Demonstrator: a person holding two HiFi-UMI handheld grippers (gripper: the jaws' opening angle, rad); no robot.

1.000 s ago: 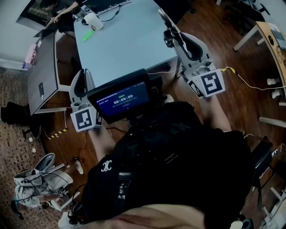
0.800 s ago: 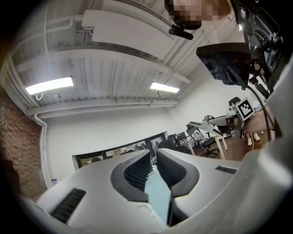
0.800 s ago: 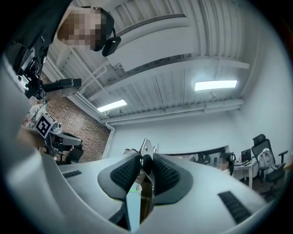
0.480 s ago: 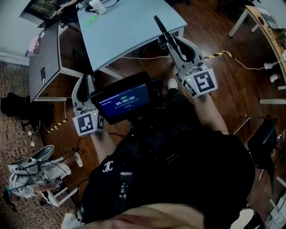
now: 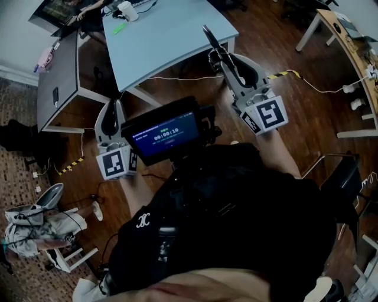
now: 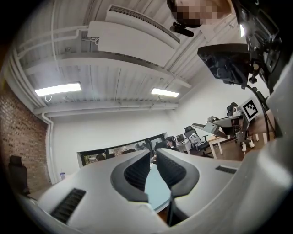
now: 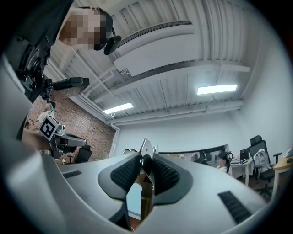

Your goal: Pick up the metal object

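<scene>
A thin dark metal object [image 5: 208, 35] sticks out past the tips of my right gripper [image 5: 220, 56], which is raised over the near edge of the light blue table [image 5: 171, 41]. In the right gripper view the metal strip [image 7: 145, 148] stands clamped between the ribbed pads of the right gripper [image 7: 145, 167] and points toward the ceiling. My left gripper [image 5: 110, 105] is held lower, over the wooden floor left of the chest screen [image 5: 165, 133]. Its jaws [image 6: 153, 157] stand almost together with nothing between them.
A white cup [image 5: 126, 10] and a green item [image 5: 118, 28] lie at the table's far end. A grey desk [image 5: 59, 76] stands to the left, a wooden table [image 5: 348, 41] at right. A striped cable [image 5: 283, 75] crosses the floor; a bag [image 5: 29, 233] lies lower left.
The table has slid up and away in the head view as the person drew back from it. Both grippers keep their pose, and the right one still holds the metal object.
</scene>
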